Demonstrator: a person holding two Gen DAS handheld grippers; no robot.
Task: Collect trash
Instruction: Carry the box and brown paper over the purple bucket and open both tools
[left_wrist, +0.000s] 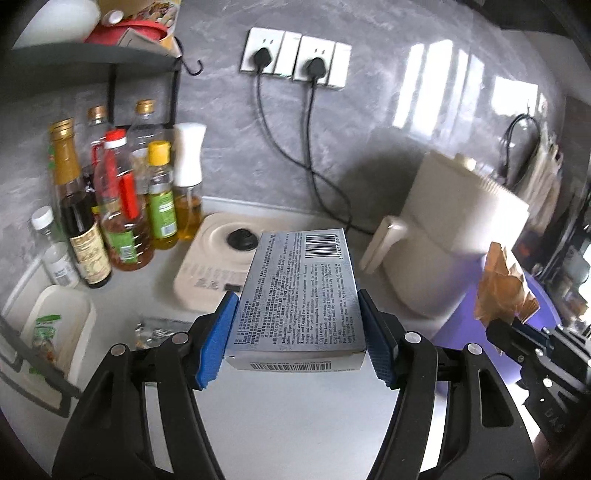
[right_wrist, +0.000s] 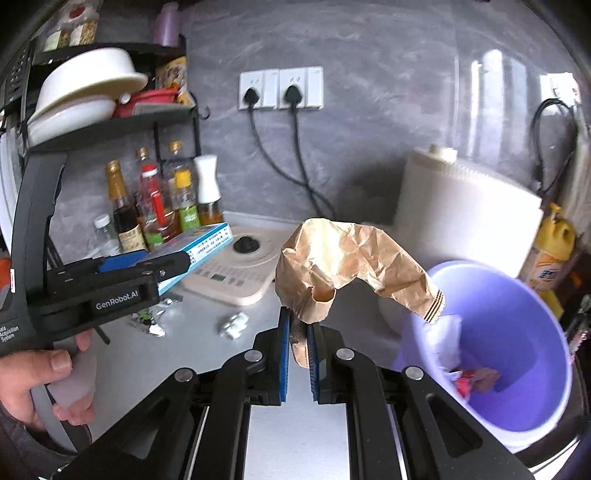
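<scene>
Positions are given relative to the purple bin (right_wrist: 517, 295), which stands at the right end of the countertop (right_wrist: 207, 325).

Far left of the bin, a group of bottles (left_wrist: 110, 206) is noted against the wall; these are not judged to be trash. Nearer, still left of the bin, foil scraps (right_wrist: 151, 321) and a crumpled white wrapper (right_wrist: 232, 325) are seen lying on the countertop, uncollected.

Above these and left of the bin, the left gripper (left_wrist: 297, 325) is clamped on a printed carton (left_wrist: 299, 295), which is held clear of the surface between the blue pads (left_wrist: 221, 332).

Just left of the bin's rim, the right gripper (right_wrist: 298, 343) is closed tight on a crumpled brown paper bag (right_wrist: 347, 266), the free end of which hangs over the bin's near edge.

Some refuse is already visible inside the bin. The task is judged partly done: two items are in hand and unreleased, and at least two remain on the countertop.
</scene>
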